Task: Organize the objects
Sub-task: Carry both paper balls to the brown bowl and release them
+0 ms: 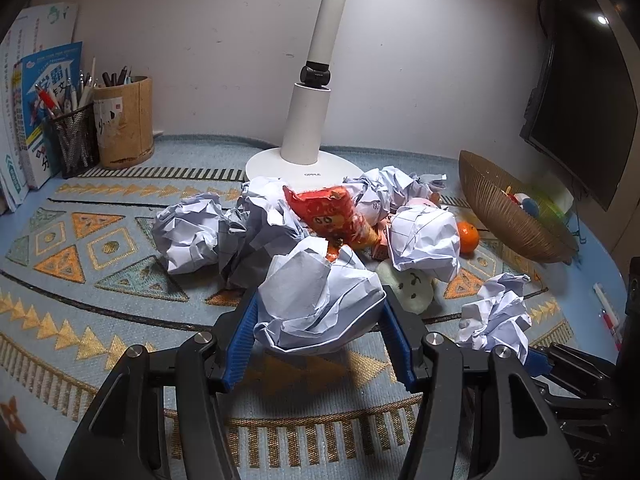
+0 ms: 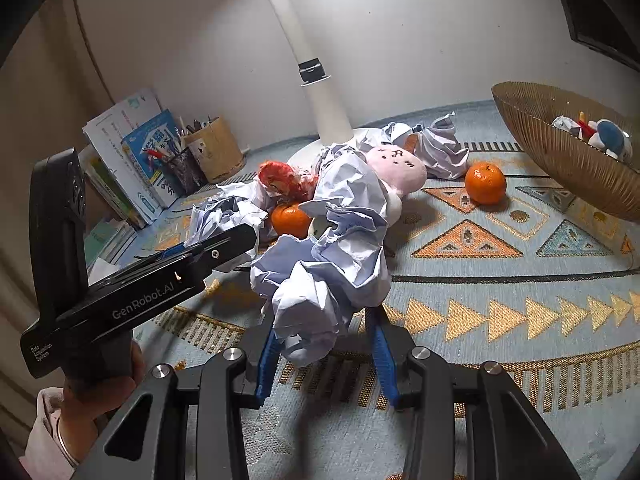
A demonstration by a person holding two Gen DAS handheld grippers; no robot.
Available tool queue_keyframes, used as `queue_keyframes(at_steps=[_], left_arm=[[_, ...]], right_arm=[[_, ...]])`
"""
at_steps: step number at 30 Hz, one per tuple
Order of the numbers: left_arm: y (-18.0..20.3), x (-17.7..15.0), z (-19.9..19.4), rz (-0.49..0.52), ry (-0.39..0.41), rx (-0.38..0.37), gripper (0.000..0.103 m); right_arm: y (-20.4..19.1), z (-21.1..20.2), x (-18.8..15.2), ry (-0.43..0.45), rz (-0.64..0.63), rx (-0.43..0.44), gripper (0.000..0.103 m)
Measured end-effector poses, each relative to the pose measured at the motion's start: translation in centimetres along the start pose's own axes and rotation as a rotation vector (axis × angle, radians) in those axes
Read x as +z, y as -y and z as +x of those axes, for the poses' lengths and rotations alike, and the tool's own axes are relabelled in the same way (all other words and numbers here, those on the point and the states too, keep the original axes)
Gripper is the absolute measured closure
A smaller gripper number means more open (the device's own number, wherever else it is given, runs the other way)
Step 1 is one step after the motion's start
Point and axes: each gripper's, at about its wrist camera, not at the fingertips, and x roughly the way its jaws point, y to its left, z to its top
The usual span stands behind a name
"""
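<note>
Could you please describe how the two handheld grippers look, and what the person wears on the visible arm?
Each gripper, left and right, has black angular linkage arms with silver round bolts and ribbed blue fingers. The left gripper's black body carries white "GenRobot.AI" lettering and a small "Data Acquisition System" label. The person's wrist shows a pale pink sleeve and a thin bracelet.

— Any lettering you can make out?

— "OPPLE" in small grey letters on the round base of the white desk lamp [image 1: 298,170], at the far middle of the table.

— And the black tool on the left of the right wrist view?

— That's the left gripper [image 2: 224,246]: "GenRobot.AI" in white along its side, and "Data Acquisition System", I think, in tiny print near its back end.

— The books?

— The blue workbook [image 1: 46,92], far left, has large Chinese characters; too small for me to read.
</note>
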Motion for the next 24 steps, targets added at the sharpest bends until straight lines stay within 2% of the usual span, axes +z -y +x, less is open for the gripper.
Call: queue_keyframes(at_steps=[7,11,13,14,15,19,24], left_arm=[[0.6,-0.1,-0.5,0.032,0.019,-0.002,0.048],[0.3,0.0,-0.7,0.011,0.025,0.007,0.048],[-0.2,0.3,-0.4,-0.068,0.001,-0.085,0.048],[-0.1,0.6,-0.2,-0.091,-0.009,-0.114,0.048],[0.5,1.1,-0.2,-0.086,-0.006,-0.106,0.048],[4.2,4.5,-0.4,0.007,0.047,-0.130,0.048],[9.7,9.8,0.8,0.130,0.090,-0.180,0.048]], right_arm=[[0.7,-0.7,0.1,0.032,0.038,0.025,0.063],[1.6,-1.6,0.0,0.072,0.084,0.057,0.063],[2.0,-2.1,0.0,0.096,0.098,0.120,0.063],[2.2,-2.4,0.1,0.105,0.097,0.125,0.063],[2.3,-2.7,0.3,0.114,0.092,0.112,0.063],[4.4,-4.4,1.9,0.150,0.138,0.121,0.063],[8.2,-8.0,5.2,0.242,0.160,0.036,0.063]])
